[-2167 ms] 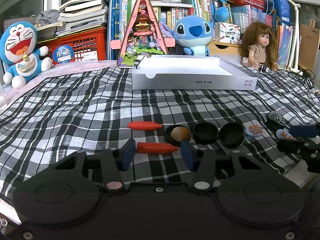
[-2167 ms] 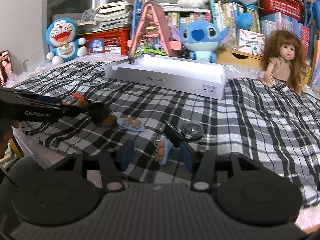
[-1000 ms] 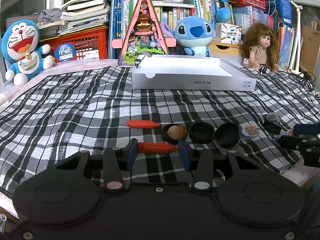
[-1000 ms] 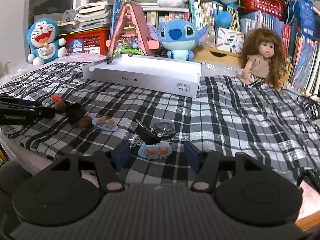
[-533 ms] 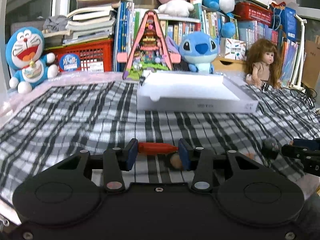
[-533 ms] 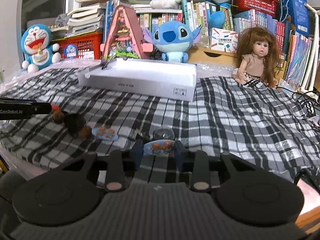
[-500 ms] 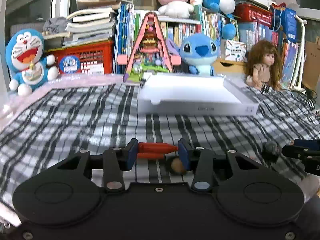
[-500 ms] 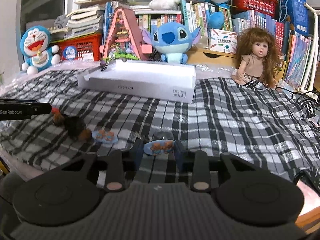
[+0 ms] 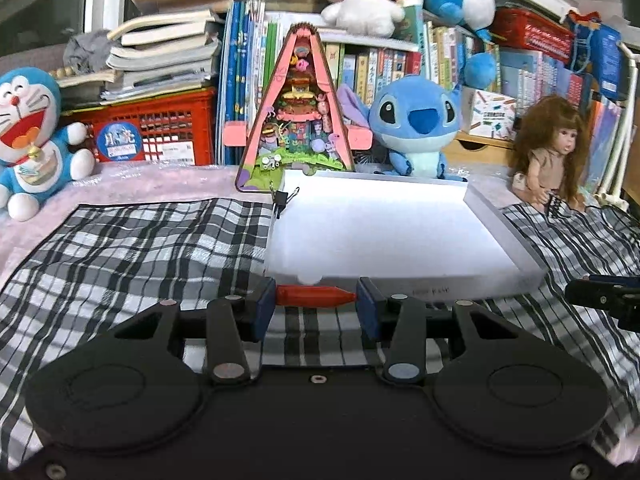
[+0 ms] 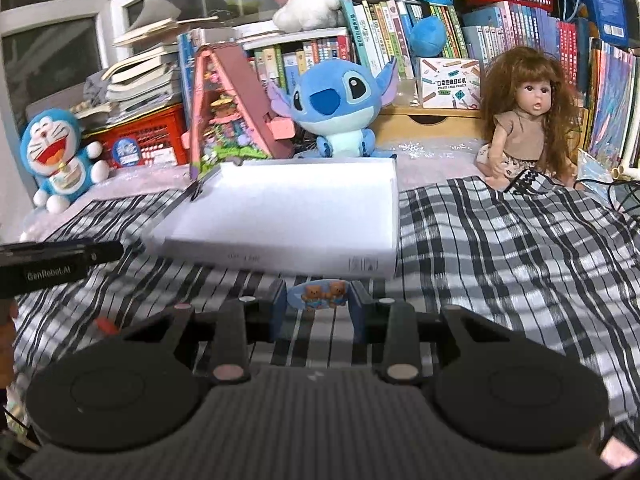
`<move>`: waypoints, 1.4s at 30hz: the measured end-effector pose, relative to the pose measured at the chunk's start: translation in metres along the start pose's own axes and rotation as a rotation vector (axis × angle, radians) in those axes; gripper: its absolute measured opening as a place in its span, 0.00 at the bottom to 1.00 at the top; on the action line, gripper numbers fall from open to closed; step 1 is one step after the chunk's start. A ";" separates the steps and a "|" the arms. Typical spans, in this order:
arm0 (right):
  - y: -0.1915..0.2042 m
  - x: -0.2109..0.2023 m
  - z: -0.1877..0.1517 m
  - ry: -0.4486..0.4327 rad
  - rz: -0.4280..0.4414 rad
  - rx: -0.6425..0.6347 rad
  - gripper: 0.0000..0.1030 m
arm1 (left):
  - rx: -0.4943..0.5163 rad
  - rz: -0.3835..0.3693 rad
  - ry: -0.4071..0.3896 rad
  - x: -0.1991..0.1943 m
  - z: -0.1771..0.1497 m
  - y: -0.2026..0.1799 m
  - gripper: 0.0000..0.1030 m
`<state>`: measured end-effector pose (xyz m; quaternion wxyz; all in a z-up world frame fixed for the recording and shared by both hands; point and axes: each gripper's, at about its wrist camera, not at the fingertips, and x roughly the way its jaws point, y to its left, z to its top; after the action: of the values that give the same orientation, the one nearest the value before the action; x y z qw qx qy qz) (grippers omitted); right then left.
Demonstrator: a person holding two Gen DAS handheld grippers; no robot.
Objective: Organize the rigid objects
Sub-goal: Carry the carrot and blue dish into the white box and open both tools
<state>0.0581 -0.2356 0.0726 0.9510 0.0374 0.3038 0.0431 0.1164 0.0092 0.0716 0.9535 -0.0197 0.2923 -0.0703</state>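
In the left wrist view my left gripper (image 9: 316,308) is shut on a red carrot-shaped piece (image 9: 315,295), held crosswise above the plaid cloth just in front of the white box lid (image 9: 400,280). In the right wrist view my right gripper (image 10: 318,312) is shut on a light blue oval clip with two bears (image 10: 320,294), also lifted off the cloth, close to the front wall of the white box lid (image 10: 304,258). A second red piece (image 10: 105,325) lies on the cloth at lower left. The left gripper's side (image 10: 52,264) shows at the left edge.
A black binder clip (image 9: 283,200) sits on the lid's far left corner. Behind the lid stand a pink triangular playhouse (image 9: 298,120), a blue plush (image 9: 416,120), a doll (image 9: 552,156), a Doraemon plush (image 9: 28,136) and a red crate (image 9: 160,128). The plaid cloth (image 10: 520,264) covers the table.
Both grippers rose and moved forward toward the white lid, each carrying its piece. The right jaws closed on the bear clip during this time. The dark cups dropped out of view.
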 end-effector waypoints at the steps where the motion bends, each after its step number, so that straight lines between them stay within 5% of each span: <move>1: 0.000 0.006 0.005 0.003 -0.010 0.002 0.37 | -0.001 0.005 0.005 0.008 0.005 -0.001 0.40; 20: -0.003 0.112 0.044 0.144 -0.074 0.111 0.37 | -0.035 0.086 0.138 0.117 0.033 -0.024 0.40; 42: -0.002 0.153 0.048 0.239 -0.105 0.087 0.38 | 0.011 0.120 0.194 0.149 0.025 -0.031 0.41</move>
<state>0.2102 -0.2237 0.0237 0.9065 0.0572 0.4179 -0.0156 0.2483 -0.0431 0.0123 0.9234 0.0100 0.3834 -0.0164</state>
